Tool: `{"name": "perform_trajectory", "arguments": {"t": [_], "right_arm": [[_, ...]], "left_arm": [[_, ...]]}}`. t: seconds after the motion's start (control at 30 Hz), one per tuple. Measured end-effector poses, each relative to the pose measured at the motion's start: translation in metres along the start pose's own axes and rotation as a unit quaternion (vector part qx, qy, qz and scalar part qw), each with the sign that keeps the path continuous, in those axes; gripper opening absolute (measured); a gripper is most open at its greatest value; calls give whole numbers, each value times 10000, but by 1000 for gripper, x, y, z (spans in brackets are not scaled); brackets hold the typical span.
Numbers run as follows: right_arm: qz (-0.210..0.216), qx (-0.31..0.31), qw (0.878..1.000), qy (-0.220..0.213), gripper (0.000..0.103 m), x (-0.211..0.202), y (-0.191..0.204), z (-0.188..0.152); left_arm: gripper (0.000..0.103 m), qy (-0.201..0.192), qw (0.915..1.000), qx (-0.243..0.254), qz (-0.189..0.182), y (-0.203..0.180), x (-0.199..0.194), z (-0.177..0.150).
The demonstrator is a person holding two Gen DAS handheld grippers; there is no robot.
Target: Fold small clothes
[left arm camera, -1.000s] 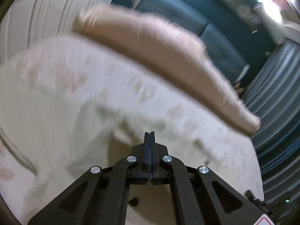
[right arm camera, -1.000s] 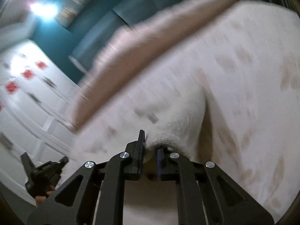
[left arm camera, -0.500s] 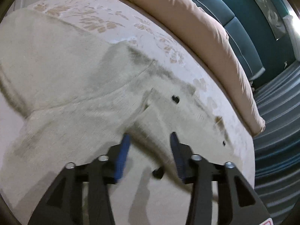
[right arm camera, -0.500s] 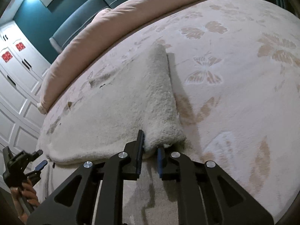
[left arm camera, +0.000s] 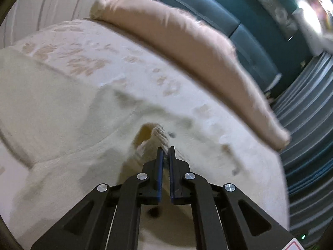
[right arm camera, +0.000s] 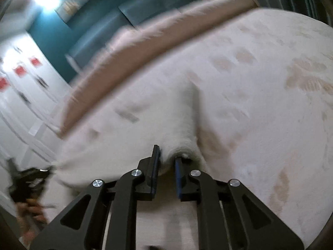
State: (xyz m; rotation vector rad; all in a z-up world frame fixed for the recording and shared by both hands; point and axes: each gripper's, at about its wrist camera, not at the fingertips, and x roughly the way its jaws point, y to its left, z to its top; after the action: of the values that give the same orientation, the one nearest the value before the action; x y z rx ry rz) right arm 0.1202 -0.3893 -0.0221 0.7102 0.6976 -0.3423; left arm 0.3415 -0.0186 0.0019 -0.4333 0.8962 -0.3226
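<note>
Bed: a wide bed covered in a pale cream spread with a faint tan butterfly print (right arm camera: 260, 95), which carries everything else.
Bolster: a long peach-pink padded roll (left arm camera: 187, 48) lies along the far edge of the bed, in front of a teal upholstered headboard (left arm camera: 239, 27).
Garment: a small cream fleecy knit garment (left arm camera: 68, 112) lies spread on the bed between the two tools, with its near edges raised off the spread.
Left gripper: the left black two-finger gripper (left arm camera: 164, 152) has its blue-lined jaws nearly together, pinching a ribbed knit cuff or hem (left arm camera: 160, 135) of the garment.
Right gripper: the right black two-finger gripper (right arm camera: 166, 156) is closed to a narrow gap around a thick rolled fold of the fleece (right arm camera: 181, 143).
Risk, slip: the thin ribbed edge could likely pull out of the left pinch if the carry is fast, since both views are blurred.
Risk, skew: uneven lift heights would probably drag the fold crooked or bunch the fabric.
Writing: none legible; a red-and-white sticker corner (left arm camera: 293, 246) shows on the left tool, too cropped to read.
</note>
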Motion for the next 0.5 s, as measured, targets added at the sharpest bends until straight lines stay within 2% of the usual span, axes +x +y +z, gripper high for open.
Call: {"name": "perform_trajectory", "arguments": {"t": [0.03,0.07,0.1,0.17,0.33,0.4,0.5], "right_arm": [[-153,54,9993,340,4,14,-6,-3],[8,256,9994,235,5,12,-11,-4],[18,226,9995,213,7,5,-8,0],[-229,28,9995,207,9,-6,1,2],[-609,-218,9978,149,12,-27,13,-9],[-436,-122,9985,321,33,-22,12,-10],[-140,135,9991,384,43,-12,8,-7]], "left_arm": [[3,208,9996,58,166,4,12,-8],[3,516,9982,-5,320,13,26,-19],[3,601,9976,-43,342,19,32,-29],[4,464,9982,45,365,17,29,-33],[5,538,9978,43,388,16,33,-31],[5,583,9978,-49,320,17,30,-28],[10,673,9967,-443,42,26,27,-21]]}}
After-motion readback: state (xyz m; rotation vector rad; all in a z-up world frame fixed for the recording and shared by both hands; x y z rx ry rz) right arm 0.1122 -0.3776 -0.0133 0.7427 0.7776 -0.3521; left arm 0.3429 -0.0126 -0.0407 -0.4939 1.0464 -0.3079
